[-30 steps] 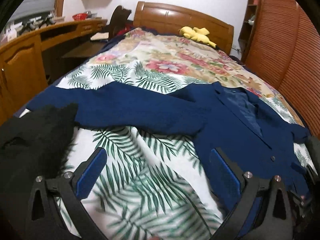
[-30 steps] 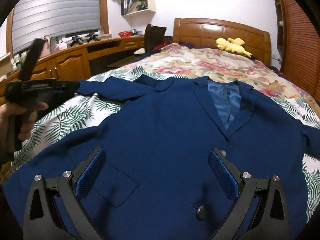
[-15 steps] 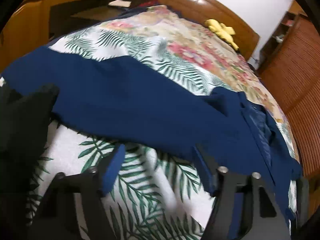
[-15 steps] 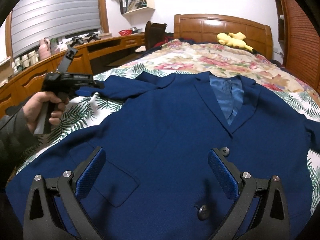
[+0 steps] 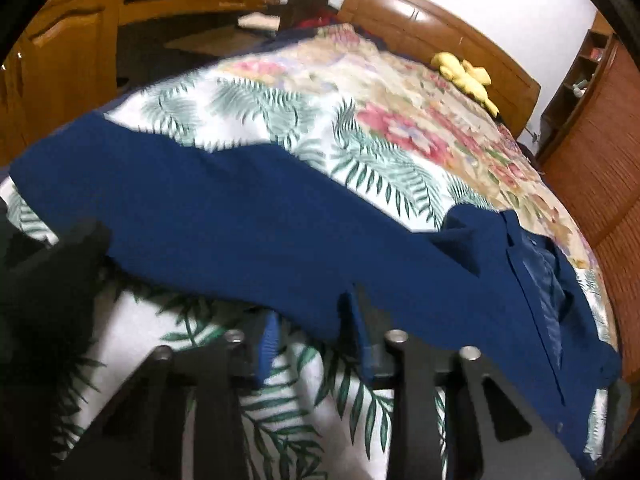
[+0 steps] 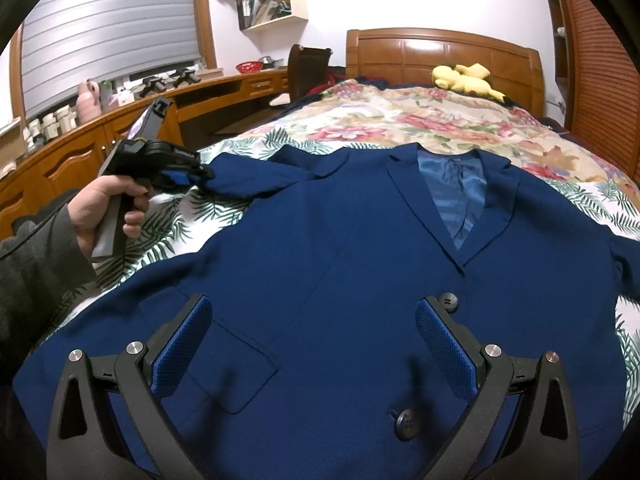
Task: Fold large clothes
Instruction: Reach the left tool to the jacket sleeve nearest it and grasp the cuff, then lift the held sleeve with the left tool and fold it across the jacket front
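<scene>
A navy blue suit jacket (image 6: 360, 264) lies face up on the floral bedspread (image 6: 420, 120), collar toward the headboard. Its left sleeve (image 5: 224, 220) stretches sideways across the bed. My left gripper (image 5: 312, 332) has its blue pads nearly together at the sleeve's lower edge; the sleeve cloth sits between them. In the right wrist view the left gripper (image 6: 192, 172) is at the sleeve's end, held by a hand. My right gripper (image 6: 312, 344) is open and empty, hovering over the jacket's front above a pocket and buttons.
A wooden headboard (image 6: 440, 56) with a yellow plush toy (image 6: 468, 78) is at the far end. A curved wooden desk (image 6: 120, 128) and a chair (image 6: 308, 68) run along the left side. A slatted wooden wardrobe (image 6: 600, 80) stands at the right.
My left gripper moved forward to the sleeve and its jaws closed from wide open onto the sleeve's edge. My right gripper stayed open over the jacket's front.
</scene>
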`<state>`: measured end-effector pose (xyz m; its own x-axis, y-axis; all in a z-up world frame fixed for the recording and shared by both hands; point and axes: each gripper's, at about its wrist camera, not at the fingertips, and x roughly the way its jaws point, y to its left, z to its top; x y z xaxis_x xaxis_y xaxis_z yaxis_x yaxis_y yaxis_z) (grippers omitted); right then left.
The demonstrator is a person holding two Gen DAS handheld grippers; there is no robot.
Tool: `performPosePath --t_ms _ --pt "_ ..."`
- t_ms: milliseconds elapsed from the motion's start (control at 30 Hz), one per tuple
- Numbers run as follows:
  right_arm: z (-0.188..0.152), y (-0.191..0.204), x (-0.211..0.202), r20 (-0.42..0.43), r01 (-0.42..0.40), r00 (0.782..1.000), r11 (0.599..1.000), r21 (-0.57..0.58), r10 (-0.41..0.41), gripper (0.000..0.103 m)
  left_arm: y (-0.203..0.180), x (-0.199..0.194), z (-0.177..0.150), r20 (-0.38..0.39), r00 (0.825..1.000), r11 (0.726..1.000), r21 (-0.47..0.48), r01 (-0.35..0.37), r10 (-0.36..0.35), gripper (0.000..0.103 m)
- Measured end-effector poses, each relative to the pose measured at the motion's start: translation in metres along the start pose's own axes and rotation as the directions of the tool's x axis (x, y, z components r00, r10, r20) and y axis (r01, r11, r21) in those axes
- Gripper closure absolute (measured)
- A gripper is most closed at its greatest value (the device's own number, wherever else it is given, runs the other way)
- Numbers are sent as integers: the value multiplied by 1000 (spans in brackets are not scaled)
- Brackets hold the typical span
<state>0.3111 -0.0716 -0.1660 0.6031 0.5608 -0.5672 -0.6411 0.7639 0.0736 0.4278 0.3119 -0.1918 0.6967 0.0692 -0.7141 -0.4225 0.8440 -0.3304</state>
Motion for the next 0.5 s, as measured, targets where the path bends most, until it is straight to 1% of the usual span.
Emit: performPosePath --t_ms 33,67,100,200,267,300,400,433,500 --pt "0 0 0 -1 -1 1000 1000 1 1 0 -3 -3 0 20 1000 1000 8 8 -8 95" --pt "0 0 0 -2 -1 1000 1000 1 1 0 -5 -6 0 33 999 1000 16 17 -17 100" --pt "0 0 0 -1 0 1000 1000 1 0 0 -8 -8 1 44 999 999 34 12 -14 103" --pt "-1 -1 0 0 -1 1000 1000 4 1 0 -24 -16 5 74 997 996 92 -2 -5 103" --pt "0 -2 0 0 -2 1000 1000 7 2 0 -37 -27 8 109 994 992 126 -29 15 103" --pt "0 -2 0 -1 -2 1000 1000 8 2 0 -48 -35 9 126 992 987 157 -24 4 103" --pt "0 -2 -1 1 -1 1000 1000 5 1 0 -80 -55 9 137 990 972 236 8 -41 103" --pt "0 -2 -3 5 0 1000 1000 3 0 0 -93 -63 8 141 989 964 265 16 -55 103" --pt "0 -3 -4 8 2 1000 1000 2 -2 0 -119 -79 4 131 986 945 321 55 -102 103"
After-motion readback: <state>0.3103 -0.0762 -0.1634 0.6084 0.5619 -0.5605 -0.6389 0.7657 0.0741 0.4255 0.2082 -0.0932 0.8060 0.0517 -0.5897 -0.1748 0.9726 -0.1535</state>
